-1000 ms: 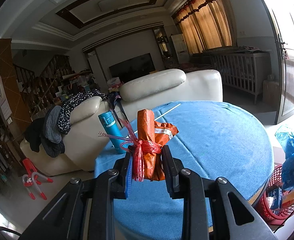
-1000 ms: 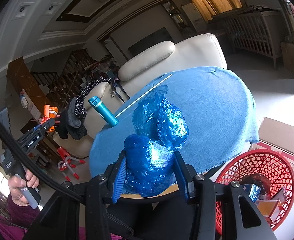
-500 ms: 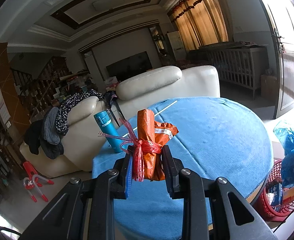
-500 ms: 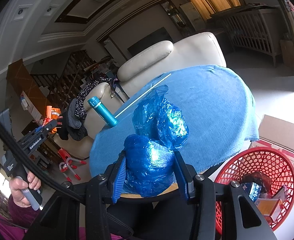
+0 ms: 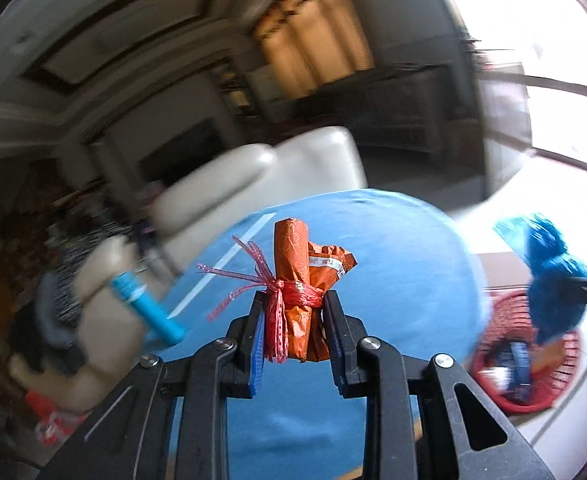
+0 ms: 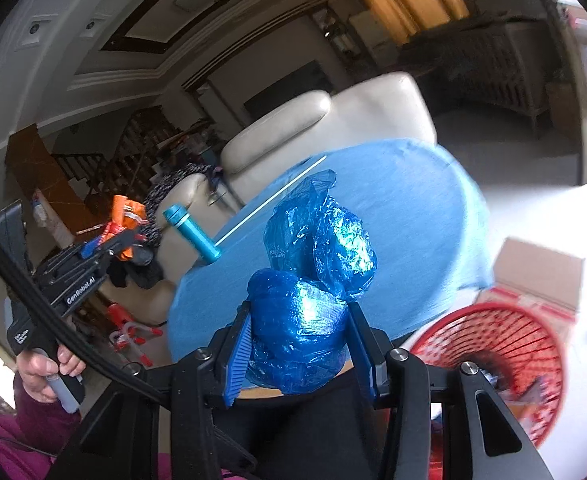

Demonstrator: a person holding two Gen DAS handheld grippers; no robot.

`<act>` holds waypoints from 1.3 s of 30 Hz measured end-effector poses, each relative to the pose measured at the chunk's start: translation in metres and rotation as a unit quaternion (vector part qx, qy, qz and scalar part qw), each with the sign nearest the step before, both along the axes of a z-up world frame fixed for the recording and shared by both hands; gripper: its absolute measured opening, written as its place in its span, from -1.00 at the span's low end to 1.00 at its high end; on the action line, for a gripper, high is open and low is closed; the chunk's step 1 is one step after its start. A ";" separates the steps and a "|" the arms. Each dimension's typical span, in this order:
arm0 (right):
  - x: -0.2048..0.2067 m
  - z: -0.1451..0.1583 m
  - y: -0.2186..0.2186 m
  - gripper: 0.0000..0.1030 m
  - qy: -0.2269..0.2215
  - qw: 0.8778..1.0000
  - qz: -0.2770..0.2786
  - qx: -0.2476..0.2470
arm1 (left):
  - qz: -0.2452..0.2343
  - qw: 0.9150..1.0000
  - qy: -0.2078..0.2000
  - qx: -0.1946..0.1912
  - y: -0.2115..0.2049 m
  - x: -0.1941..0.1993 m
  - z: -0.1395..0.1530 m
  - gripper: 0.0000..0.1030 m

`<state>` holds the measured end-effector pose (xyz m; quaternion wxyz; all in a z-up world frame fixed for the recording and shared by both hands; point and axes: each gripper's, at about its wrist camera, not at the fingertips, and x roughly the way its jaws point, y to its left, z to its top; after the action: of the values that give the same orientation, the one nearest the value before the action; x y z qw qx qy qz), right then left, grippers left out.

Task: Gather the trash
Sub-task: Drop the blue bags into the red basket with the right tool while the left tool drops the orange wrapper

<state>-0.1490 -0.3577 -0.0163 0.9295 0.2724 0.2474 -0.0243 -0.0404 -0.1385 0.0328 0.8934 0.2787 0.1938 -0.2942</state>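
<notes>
My left gripper [image 5: 293, 304] is shut on an orange wrapper bundle [image 5: 299, 276] tied with red netting, held upright above the blue-clothed round table [image 5: 393, 264]. My right gripper [image 6: 298, 316] is shut on a crumpled blue plastic bag [image 6: 309, 280] near the table's front edge. The red mesh basket [image 6: 493, 364] with some trash inside stands on the floor at the lower right. In the right wrist view the left gripper [image 6: 105, 240] with its orange bundle [image 6: 127, 210] shows at the left, a hand [image 6: 45, 368] on its handle. In the left wrist view the blue bag [image 5: 549, 276] hangs over the basket [image 5: 529, 360].
A teal bottle [image 6: 191, 232] stands on the table's far left, beside a thin white stick [image 6: 273, 196]. A cream sofa [image 6: 333, 120] draped with clothes lies behind. A cardboard box [image 6: 541, 272] sits on the floor past the basket.
The left gripper has swung and rolled with its bundle, blurring its view and tilting the scene; the basket and blue bag now sit further into that view. The right gripper has shifted slightly, still holding the bag.
</notes>
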 end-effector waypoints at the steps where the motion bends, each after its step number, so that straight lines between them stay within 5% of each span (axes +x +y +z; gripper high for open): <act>1: -0.006 0.003 -0.005 -0.08 0.005 1.000 -0.007 -0.008 | -0.017 1.000 0.011 -0.001 -0.008 -0.002 0.002 -0.45; 6: -0.046 0.011 -0.038 -0.08 0.051 0.996 -0.056 -0.046 | -0.117 0.989 0.092 -0.003 -0.061 -0.017 -0.001 -0.45; 16: -0.088 -0.042 -0.074 -0.04 0.105 0.988 -0.110 -0.018 | -0.231 0.939 0.245 0.074 -0.150 -0.051 -0.079 -0.43; 17: -0.086 -0.050 -0.075 -0.04 0.112 0.987 -0.112 -0.015 | -0.232 0.935 0.256 0.080 -0.155 -0.052 -0.090 -0.39; 20: -0.076 -0.078 -0.083 0.10 0.118 0.986 -0.115 0.012 | -0.240 0.922 0.289 0.097 -0.165 -0.051 -0.118 0.20; 21: -0.072 -0.088 -0.086 0.22 0.121 0.985 -0.119 0.022 | -0.232 0.922 0.294 0.104 -0.167 -0.049 -0.126 0.21; 24: -0.068 -0.115 -0.094 0.25 0.141 0.980 -0.123 0.066 | -0.211 0.925 0.287 0.133 -0.164 -0.046 -0.142 0.21; 27: -0.073 -0.120 -0.095 0.25 0.133 0.980 -0.121 0.083 | -0.197 0.942 0.237 0.135 -0.149 -0.044 -0.133 0.21; 35: -0.056 -0.087 -0.073 0.25 0.115 0.988 -0.095 0.038 | -0.066 0.990 0.105 0.071 -0.085 -0.004 -0.078 0.42; 39: -0.038 -0.054 -0.049 0.25 0.101 0.992 -0.072 0.001 | -0.004 0.999 0.047 0.024 -0.043 0.013 -0.042 0.47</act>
<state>-0.1869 -0.4062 -0.0705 0.8953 0.2869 0.3199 -0.1179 -0.0275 -0.1816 -0.0088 0.8752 0.2870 0.2413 -0.3056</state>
